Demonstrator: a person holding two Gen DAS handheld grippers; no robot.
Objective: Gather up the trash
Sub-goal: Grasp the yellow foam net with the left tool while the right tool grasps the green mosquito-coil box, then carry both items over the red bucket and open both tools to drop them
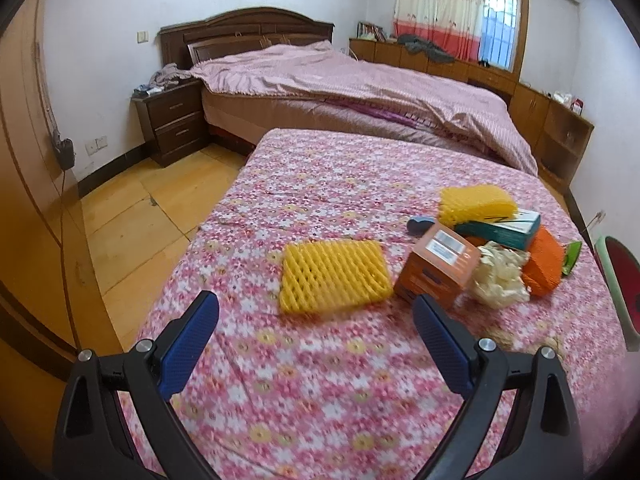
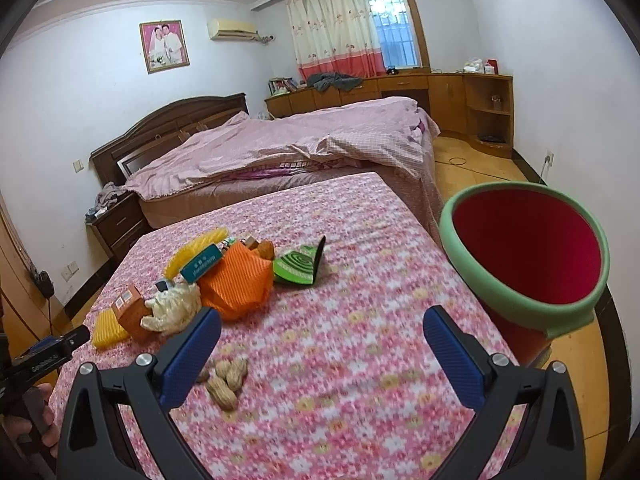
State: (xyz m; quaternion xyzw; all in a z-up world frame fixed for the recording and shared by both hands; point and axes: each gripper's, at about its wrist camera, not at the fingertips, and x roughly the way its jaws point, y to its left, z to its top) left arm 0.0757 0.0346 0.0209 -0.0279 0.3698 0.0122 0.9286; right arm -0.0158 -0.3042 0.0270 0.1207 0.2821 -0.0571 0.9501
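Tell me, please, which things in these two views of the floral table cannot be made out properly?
- Red bin: its bottom is hidden by its own rim in the right wrist view; the left wrist view's edge cuts it off.
- Teal box: print too small and blurred.
- Orange box: label blurred.
- Blue object: mostly hidden behind the orange box, left wrist view.
- Peanuts: partly behind the right gripper's finger.

The room has white walls (image 2: 100, 128), a stepped ceiling cornice and a tan tiled floor (image 1: 160, 216), lit by daylight from a barred window (image 2: 394, 26) half covered by a cream curtain with a red lower band (image 2: 332, 28). A bed with a dark wooden headboard (image 1: 244, 32) and rumpled pink quilt (image 1: 360, 88) stands beside a dark two-drawer nightstand (image 1: 172, 120). Light wooden cabinets (image 2: 460, 92) run under the window; a framed portrait (image 2: 164, 46) and an air conditioner (image 2: 234, 29) hang on the wall.
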